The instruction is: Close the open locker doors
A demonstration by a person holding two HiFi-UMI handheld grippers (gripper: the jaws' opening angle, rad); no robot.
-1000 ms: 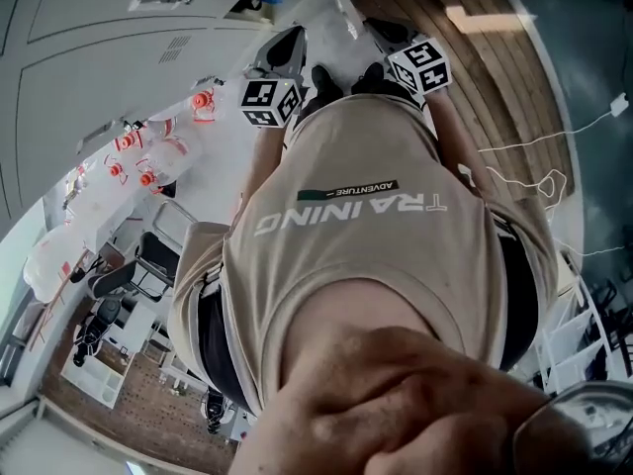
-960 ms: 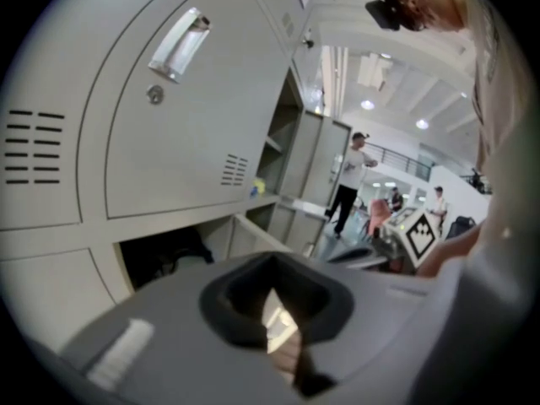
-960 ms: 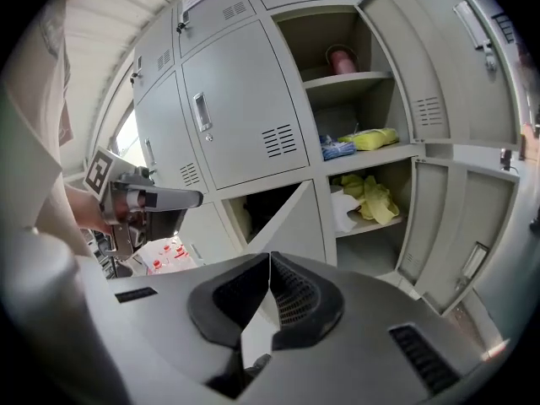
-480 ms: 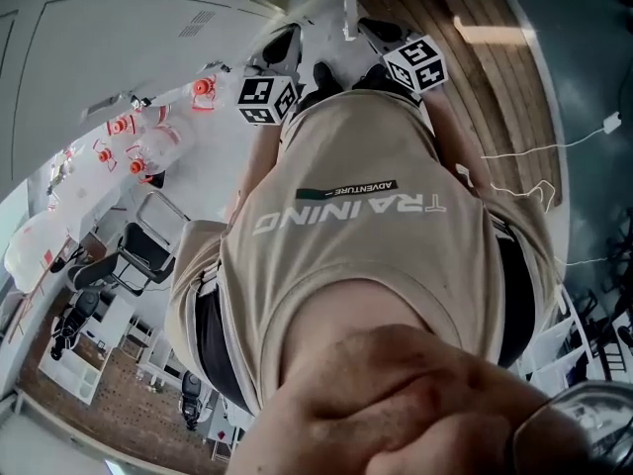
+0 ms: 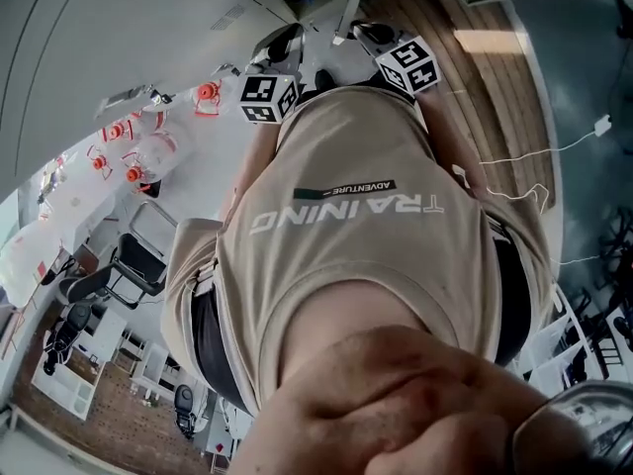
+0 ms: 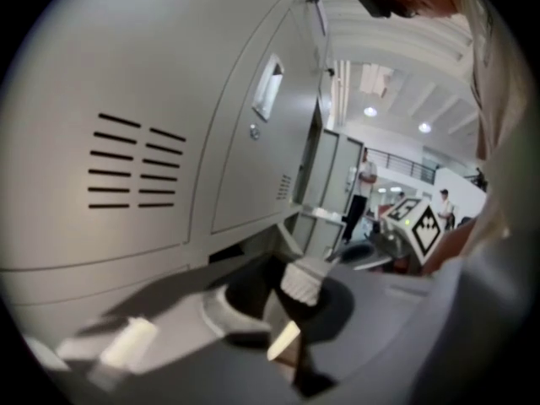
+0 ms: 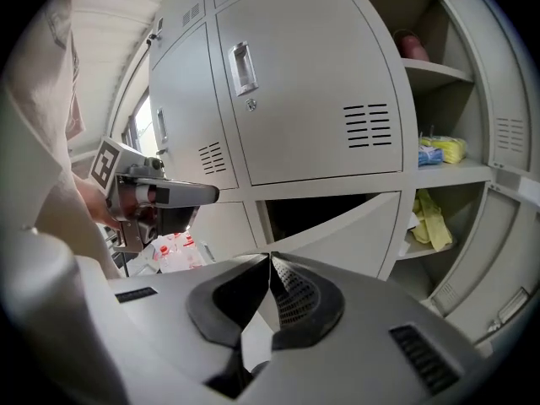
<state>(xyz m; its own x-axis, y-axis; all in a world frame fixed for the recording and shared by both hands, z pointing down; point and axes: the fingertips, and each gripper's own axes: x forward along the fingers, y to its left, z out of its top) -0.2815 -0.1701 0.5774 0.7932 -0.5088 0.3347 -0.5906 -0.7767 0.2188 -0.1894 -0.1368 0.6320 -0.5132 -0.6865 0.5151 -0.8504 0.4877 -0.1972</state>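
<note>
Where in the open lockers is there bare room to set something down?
Bare: top shelf right of the pinkish item. The dark compartment behind the ajar door shows nothing inside. Crowded: blue and yellow packets on the middle shelf, yellow cloth below.

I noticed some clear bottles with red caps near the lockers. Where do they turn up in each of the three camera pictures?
Head view: the bottles sit at the upper left, just below the grey lockers.
Left gripper view: not in it.
Right gripper view: low on the left, under the closed locker doors.
Shared landmark: the lockers, which fill the left half of the left gripper view and the middle of the right gripper view.
</note>
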